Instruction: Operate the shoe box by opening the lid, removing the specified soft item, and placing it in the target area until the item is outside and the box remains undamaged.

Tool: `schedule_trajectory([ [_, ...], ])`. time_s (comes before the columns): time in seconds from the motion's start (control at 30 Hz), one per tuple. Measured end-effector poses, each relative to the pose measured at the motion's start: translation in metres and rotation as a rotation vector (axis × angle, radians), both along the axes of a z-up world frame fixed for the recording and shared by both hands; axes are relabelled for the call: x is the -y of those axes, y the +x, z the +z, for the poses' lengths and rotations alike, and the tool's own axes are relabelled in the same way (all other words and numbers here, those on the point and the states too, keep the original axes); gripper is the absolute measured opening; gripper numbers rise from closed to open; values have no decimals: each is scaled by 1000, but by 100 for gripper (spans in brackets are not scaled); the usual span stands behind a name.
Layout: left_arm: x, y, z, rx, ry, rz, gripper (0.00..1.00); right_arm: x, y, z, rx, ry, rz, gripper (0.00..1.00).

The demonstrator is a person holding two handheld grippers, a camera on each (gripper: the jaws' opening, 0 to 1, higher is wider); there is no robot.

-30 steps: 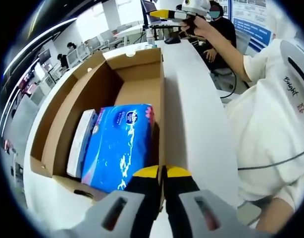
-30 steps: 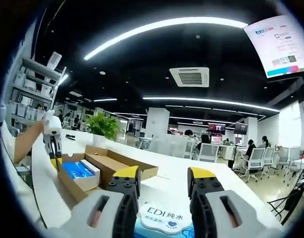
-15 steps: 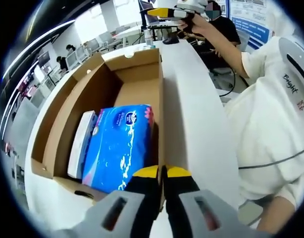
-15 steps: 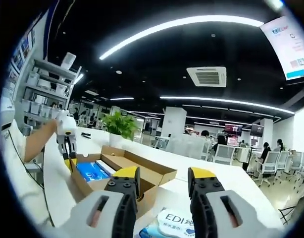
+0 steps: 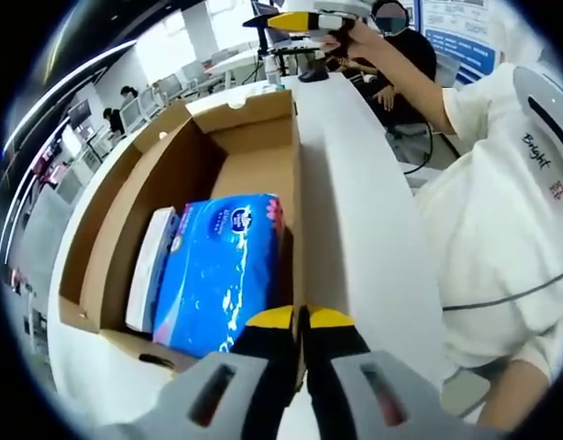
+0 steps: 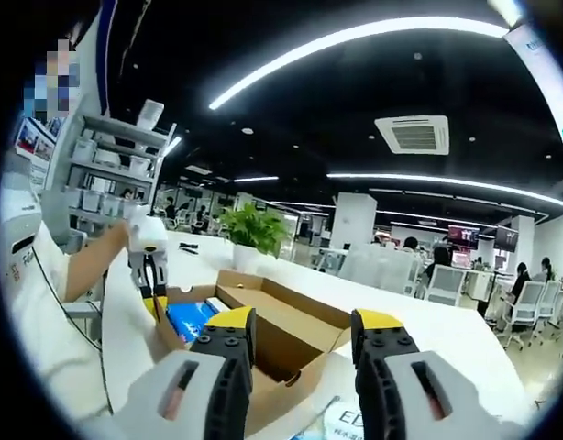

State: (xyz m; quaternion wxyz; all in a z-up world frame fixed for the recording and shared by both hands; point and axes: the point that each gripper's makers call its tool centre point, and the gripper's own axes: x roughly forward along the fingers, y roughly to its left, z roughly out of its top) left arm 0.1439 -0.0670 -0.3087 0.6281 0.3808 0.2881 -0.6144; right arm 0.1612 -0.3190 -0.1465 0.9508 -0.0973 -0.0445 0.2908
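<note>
Right tongs [image 6: 295,332] lower, nearer white table [image 5: 355,183].

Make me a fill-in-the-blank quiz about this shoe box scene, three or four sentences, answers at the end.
1. The lid of the cardboard shoe box is ____.
2. The soft pack lying inside the box is mostly ____ in colour.
3. The jaws of the left gripper are pressed ____, at the box's near edge.
4. In the right gripper view, the right gripper has its jaws ____, with nothing between them.

Missing words: open; blue; together; apart
</note>
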Motion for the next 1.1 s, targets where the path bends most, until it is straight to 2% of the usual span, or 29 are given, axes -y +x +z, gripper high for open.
schedule_trajectory([
  [0.07, 0, 0, 0, -10, 0, 15, 2, -6, 1, 1, 10, -4, 27, 42],
  [0.27, 0, 1, 1, -3, -3, 11, 2, -24, 4, 3, -22, -47, 104, 42],
  [0.43, 0, 1, 1, 2, -3, 11, 2, -30, 6, 4, -36, -11, 136, 42],
  [0.53, 0, 1, 1, 5, -6, 3, 2, -33, 9, -3, -45, -20, 137, 41],
  [0.6, 0, 0, 1, 22, -4, -23, 2, -33, 12, -10, -54, -80, 130, 41],
  [0.67, 0, 1, 1, 19, -3, -15, 2, -31, 17, -10, -49, -109, 108, 38],
  [0.8, 0, 1, 1, 6, -2, 3, 2, -35, 24, 0, -36, -69, 113, 38],
  [0.93, 0, 0, 1, 7, -2, 3, 2, -45, 27, -9, -55, -104, 128, 38],
  [1.1, 0, 0, 1, 7, -2, 4, 2, -60, 25, -14, -63, -79, 170, 38],
])
